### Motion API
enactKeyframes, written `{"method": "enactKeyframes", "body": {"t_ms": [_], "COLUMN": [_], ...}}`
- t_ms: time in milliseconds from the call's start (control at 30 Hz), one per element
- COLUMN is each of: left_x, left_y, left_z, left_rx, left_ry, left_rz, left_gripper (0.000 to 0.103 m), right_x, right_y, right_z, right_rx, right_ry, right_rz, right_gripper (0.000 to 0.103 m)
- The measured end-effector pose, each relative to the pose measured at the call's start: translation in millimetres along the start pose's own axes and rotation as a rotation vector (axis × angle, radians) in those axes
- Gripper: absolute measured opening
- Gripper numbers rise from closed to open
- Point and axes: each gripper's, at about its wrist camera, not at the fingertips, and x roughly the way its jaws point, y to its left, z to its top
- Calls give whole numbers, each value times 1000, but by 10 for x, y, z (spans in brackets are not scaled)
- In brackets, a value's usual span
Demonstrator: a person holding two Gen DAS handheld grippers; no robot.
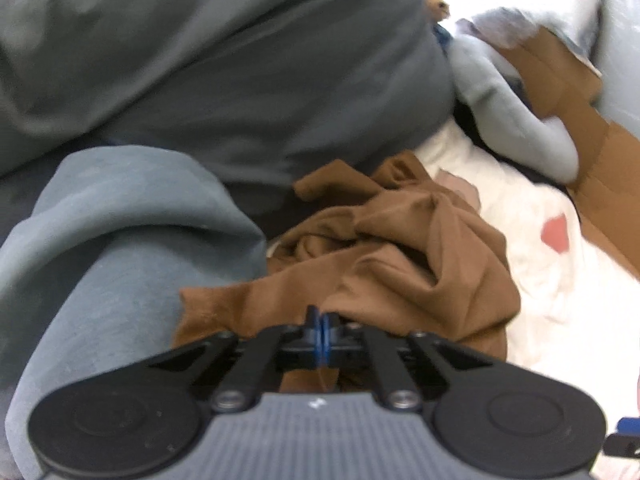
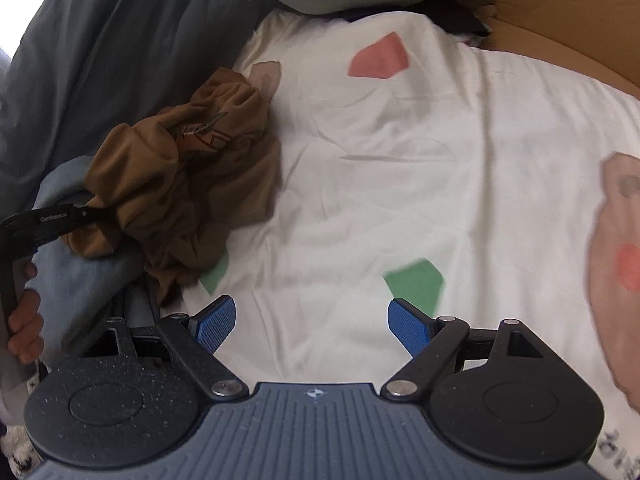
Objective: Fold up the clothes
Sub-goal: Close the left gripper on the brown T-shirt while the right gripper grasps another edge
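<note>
The crumpled garment (image 2: pixel 192 168) is plain brown with a thin dark line print. The sheet (image 2: pixel 460 184) is white, patterned with red, green and beige patches. The duvet (image 1: pixel 224 64) is dark grey-blue, the sleeve (image 1: pixel 112 240) lighter grey-blue. The cardboard (image 1: pixel 560 76) is tan. The gripper pads (image 2: pixel 408 324) are blue on black arms.

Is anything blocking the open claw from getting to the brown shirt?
Nothing visible. Only bare white sheet lies between the right gripper and the crumpled brown shirt, whose other side the left gripper already pinches.
</note>
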Motion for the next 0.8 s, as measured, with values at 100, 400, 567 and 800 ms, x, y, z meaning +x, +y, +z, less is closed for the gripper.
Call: {"method": "enactKeyframes", "body": {"t_ms": [100,400,567,800], "left_x": [-94,-454,-574,-594], "left_y": [86,444,588,661], "left_z": [45,197,233,197], "left_rx": [-33,-132,-195,-259], "left_ry": [-27,-118,-143,-186], "left_rz": [16,147,226,268], "left_gripper": [1,1,1,1], "right_x": [173,505,711,1051], "right_y": [22,187,254,419], "right_z": [90,292,399,552], "right_rx": [-2,-21,-13,-26], "right_ry": [0,9,9,34], "right_rz": [14,56,81,100], "right_gripper": [88,87,78,69]}}
